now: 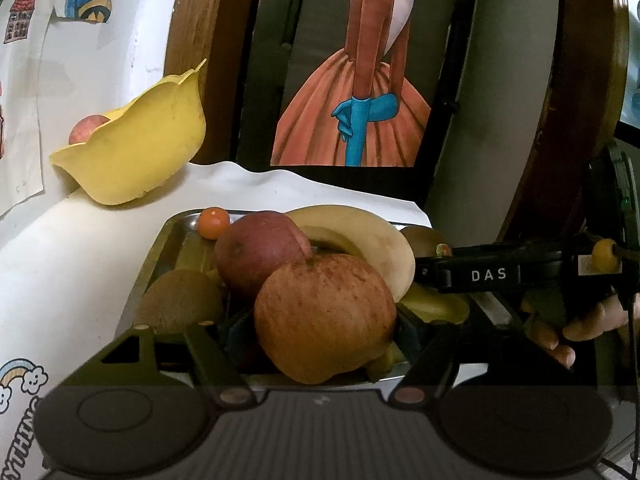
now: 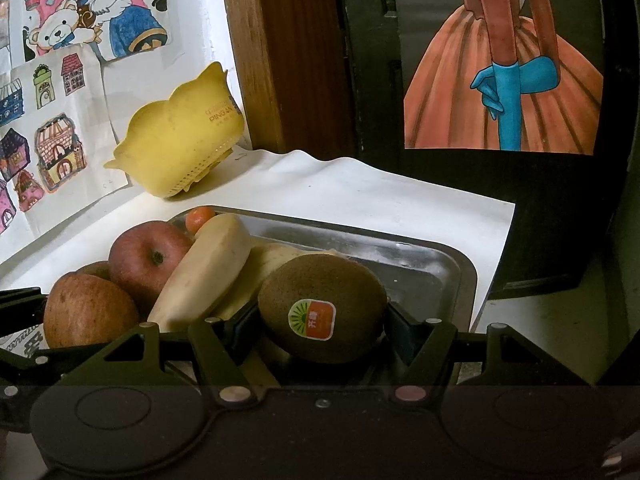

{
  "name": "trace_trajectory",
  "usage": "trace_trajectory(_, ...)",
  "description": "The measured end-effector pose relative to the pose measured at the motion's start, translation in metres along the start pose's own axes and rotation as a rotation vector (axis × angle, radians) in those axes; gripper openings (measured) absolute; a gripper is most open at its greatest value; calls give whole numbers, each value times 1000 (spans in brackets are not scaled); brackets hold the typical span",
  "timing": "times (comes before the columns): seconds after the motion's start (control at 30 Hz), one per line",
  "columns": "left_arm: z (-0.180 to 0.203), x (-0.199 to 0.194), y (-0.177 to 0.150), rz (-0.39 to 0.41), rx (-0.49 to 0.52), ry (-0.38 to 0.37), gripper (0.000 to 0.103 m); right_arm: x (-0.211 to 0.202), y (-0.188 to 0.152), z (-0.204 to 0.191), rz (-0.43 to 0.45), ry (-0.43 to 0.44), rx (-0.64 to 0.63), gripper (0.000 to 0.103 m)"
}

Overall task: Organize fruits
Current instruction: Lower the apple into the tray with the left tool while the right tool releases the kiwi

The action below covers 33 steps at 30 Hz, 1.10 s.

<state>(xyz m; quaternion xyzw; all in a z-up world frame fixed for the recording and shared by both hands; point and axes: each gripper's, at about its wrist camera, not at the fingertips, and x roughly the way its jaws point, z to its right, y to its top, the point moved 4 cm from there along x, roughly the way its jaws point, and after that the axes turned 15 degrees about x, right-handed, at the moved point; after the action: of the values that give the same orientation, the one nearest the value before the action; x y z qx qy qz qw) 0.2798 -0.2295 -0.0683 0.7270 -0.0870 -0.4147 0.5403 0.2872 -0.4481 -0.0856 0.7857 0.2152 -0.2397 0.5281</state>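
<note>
The left tool (image 1: pixel 324 320) clasped an apple (image 1: pixel 324 316) and the right tool (image 2: pixel 324 320) a kiwi (image 2: pixel 322 308), both over the tray (image 2: pixel 432 256) (the yellow basket (image 2: pixel 180 148) lay ahead-left, nearer the left tool).

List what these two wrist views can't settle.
- Yellow basket contents: left wrist view shows one fruit top; the wall hides the rest.
- Left gripper pad contact: the apple covers the fingertips.
- Right gripper pads: the kiwi hides them.
- Tray near edge: gripper bodies block it.
</note>
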Motion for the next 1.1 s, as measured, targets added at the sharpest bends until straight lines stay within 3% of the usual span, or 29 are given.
trace_trajectory(0.33, -2, -6, 1, 15, -18, 11, 91, -3, -4, -3, 36, -18, -26, 70)
trace_trajectory(0.6, 0, -23, 2, 44, -25, 27, 99, -20, -6, -11, 126, -46, -84, 85)
trace_trajectory(0.97, 0, -77, -3, 116, -98, 107, 103, -82, -22, -41, 238, -50, -112, 101)
trace_trajectory(1.1, 0, -107, -10, 147, -119, 162, 103, -112, -34, -58, 280, -62, -105, 102)
